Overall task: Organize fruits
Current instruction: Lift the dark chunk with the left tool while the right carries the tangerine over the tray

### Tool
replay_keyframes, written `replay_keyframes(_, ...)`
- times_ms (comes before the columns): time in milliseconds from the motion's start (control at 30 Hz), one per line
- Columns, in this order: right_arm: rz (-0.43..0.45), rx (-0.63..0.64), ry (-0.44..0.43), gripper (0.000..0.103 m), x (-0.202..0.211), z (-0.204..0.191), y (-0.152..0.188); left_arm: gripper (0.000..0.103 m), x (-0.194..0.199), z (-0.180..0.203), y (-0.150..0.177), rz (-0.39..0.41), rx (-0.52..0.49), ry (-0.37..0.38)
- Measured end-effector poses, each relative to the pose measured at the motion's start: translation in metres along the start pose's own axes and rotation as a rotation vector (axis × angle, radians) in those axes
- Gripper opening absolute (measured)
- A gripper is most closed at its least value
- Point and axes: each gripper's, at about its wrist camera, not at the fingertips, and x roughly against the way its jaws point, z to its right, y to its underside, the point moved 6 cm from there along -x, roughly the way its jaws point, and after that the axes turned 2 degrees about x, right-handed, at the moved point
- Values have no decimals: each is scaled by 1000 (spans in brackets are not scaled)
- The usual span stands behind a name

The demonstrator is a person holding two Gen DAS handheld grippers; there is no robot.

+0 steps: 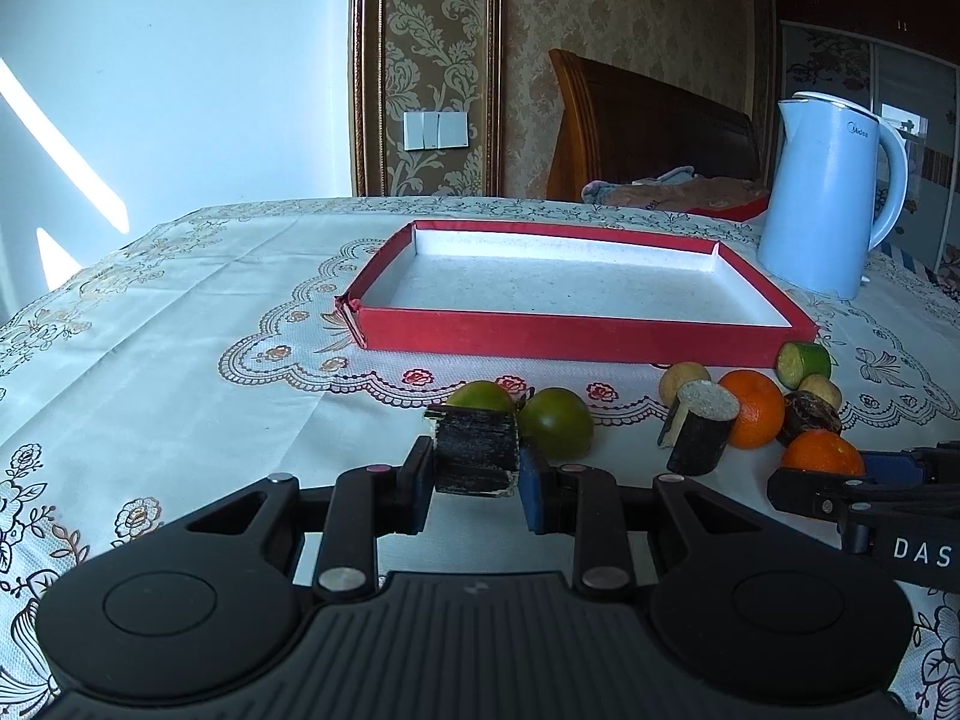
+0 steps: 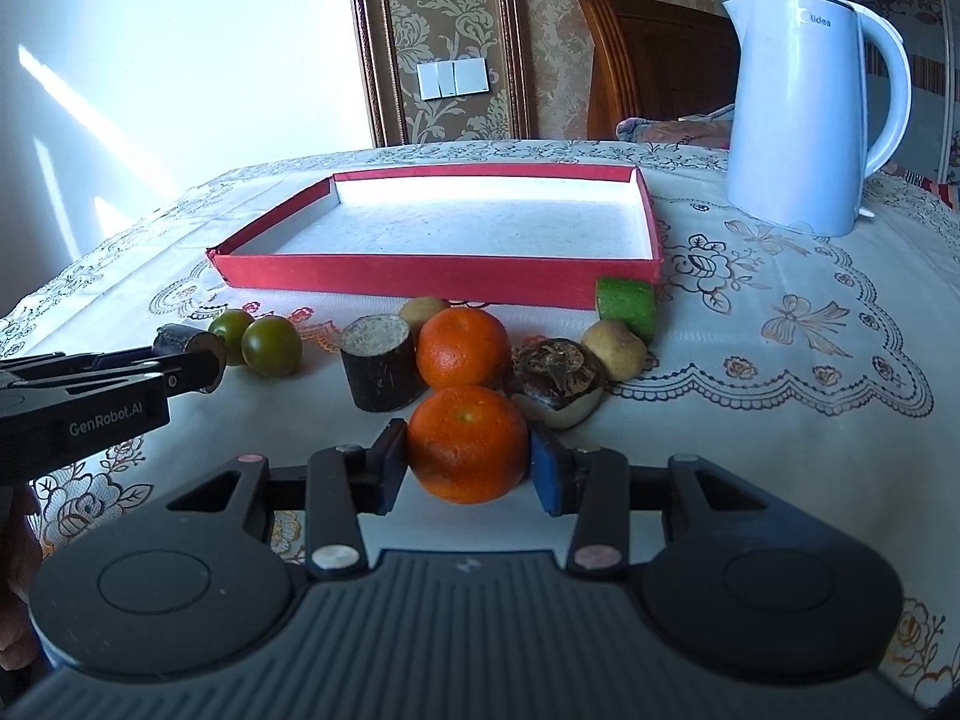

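Note:
My left gripper (image 1: 475, 483) is shut on a dark sugarcane piece (image 1: 475, 449), just in front of two green fruits (image 1: 555, 420). My right gripper (image 2: 469, 468) is shut on an orange (image 2: 468, 441) at the near edge of the fruit cluster. Behind it lie a second orange (image 2: 462, 347), another dark sugarcane stub (image 2: 379, 367), a brown scaly fruit (image 2: 558, 369), two pale round fruits (image 2: 613, 348) and a green cucumber chunk (image 2: 627, 303). The red tray (image 2: 420, 275) with a white floor stands behind the fruits, with nothing in it.
A light blue electric kettle (image 2: 804, 102) stands at the back right of the table. The floral lace tablecloth (image 1: 150, 324) covers the table. A wooden headboard and bedding lie beyond the far edge. The left gripper's body (image 2: 90, 402) reaches in from the left in the right wrist view.

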Motion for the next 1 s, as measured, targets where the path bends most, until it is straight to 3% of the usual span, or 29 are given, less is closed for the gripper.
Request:
replay_keyframes(600, 45, 30, -17, 40, 9, -10, -15, 28, 7, 8, -13, 38, -6, -23)
replay_keyframes(1000, 113, 69, -20, 40, 13, -7, -56, 28, 2, 18, -60, 97, -3, -26)
